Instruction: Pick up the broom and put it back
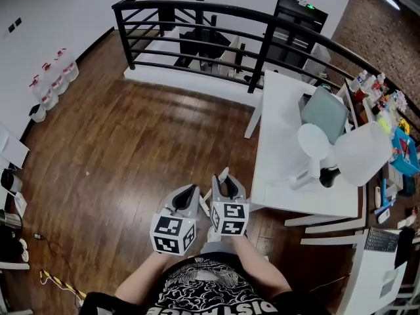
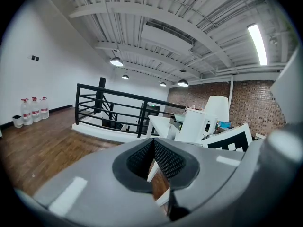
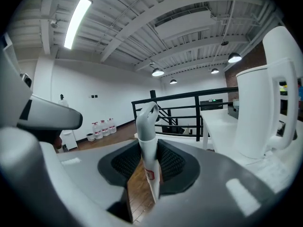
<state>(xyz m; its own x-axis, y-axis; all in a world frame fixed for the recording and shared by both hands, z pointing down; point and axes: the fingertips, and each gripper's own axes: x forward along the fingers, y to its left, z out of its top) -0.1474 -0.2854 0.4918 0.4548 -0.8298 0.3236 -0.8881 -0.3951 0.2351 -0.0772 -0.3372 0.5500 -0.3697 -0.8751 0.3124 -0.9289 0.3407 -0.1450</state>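
Note:
The broom shows only as its white handle with a grey hook end (image 3: 147, 122), standing upright between the pads of my right gripper (image 3: 147, 161), which is shut on it. In the head view the hook tip (image 1: 223, 174) pokes up past the right gripper (image 1: 226, 189), close to my body over the wooden floor. The broom's head is hidden. My left gripper (image 1: 186, 199) is just left of the right one. Its pads (image 2: 163, 156) meet at the tips with nothing between them (image 2: 153, 144).
A white table (image 1: 279, 156) stands right of the grippers and carries a white jug (image 3: 265, 93) and other white items. A black railing (image 1: 197, 20) borders the far side of the floor. Water bottles (image 1: 54, 76) stand by the left wall. A cable (image 1: 52, 279) lies near left.

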